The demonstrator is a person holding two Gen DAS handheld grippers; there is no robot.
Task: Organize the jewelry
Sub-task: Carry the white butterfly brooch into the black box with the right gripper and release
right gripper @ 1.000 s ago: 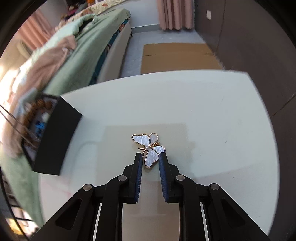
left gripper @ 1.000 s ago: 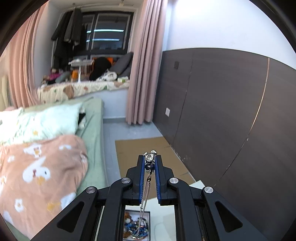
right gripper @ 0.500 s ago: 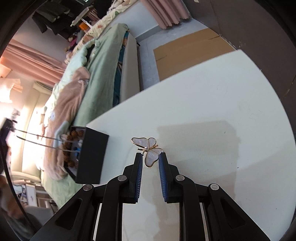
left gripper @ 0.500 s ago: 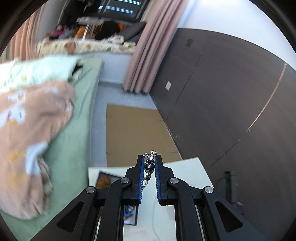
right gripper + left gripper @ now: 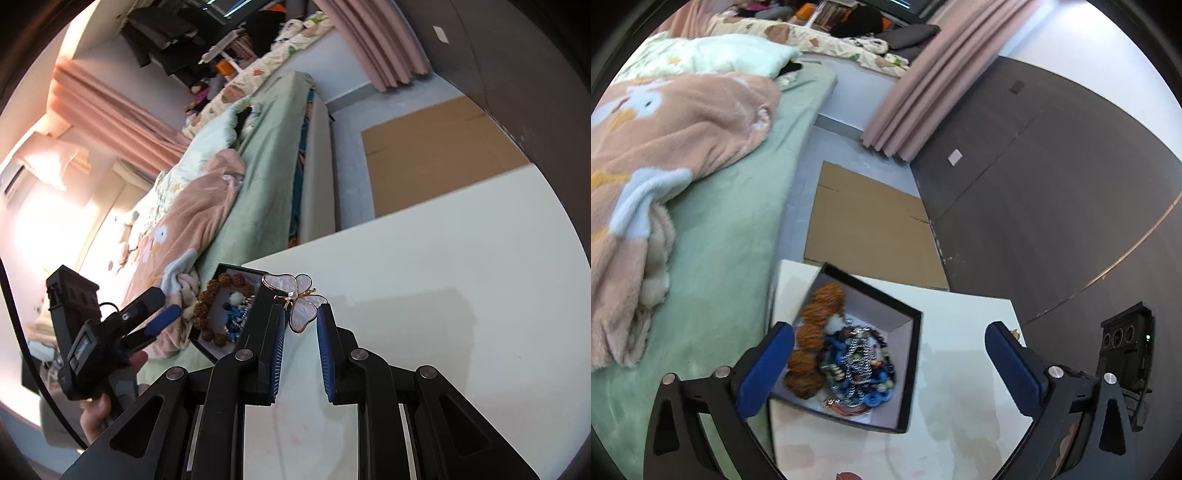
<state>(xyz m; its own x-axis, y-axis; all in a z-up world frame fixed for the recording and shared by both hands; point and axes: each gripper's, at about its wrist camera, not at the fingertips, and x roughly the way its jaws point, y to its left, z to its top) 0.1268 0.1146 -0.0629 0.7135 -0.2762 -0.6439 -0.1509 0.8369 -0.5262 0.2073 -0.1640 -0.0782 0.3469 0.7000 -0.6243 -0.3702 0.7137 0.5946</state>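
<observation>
My left gripper (image 5: pixel 889 332) hangs over the open black jewelry box (image 5: pixel 913 373), its jaws opening wide with nothing held between them. A silver chain (image 5: pixel 858 354) lies in the box on a heap of blue beads, beside a brown bead bracelet (image 5: pixel 820 314). My right gripper (image 5: pixel 300 312) is shut on a pearly white butterfly brooch (image 5: pixel 301 295) with a gold rim, lifted off the white table (image 5: pixel 443 295) just right of the box (image 5: pixel 256 317). The right wrist view also shows the left gripper (image 5: pixel 162 308) and the hand (image 5: pixel 96 410) holding it.
The box stands at the table's left corner (image 5: pixel 790 273), next to a bed with a green sheet (image 5: pixel 731 240) and a pink blanket (image 5: pixel 672 122). Flat cardboard (image 5: pixel 864 229) lies on the floor beyond the table. A dark panelled wall (image 5: pixel 1052 184) runs along the right.
The left gripper came down over the box and let go of the silver chain, which now lies inside. The right gripper lifted the butterfly brooch off the table and tilted toward the box.
</observation>
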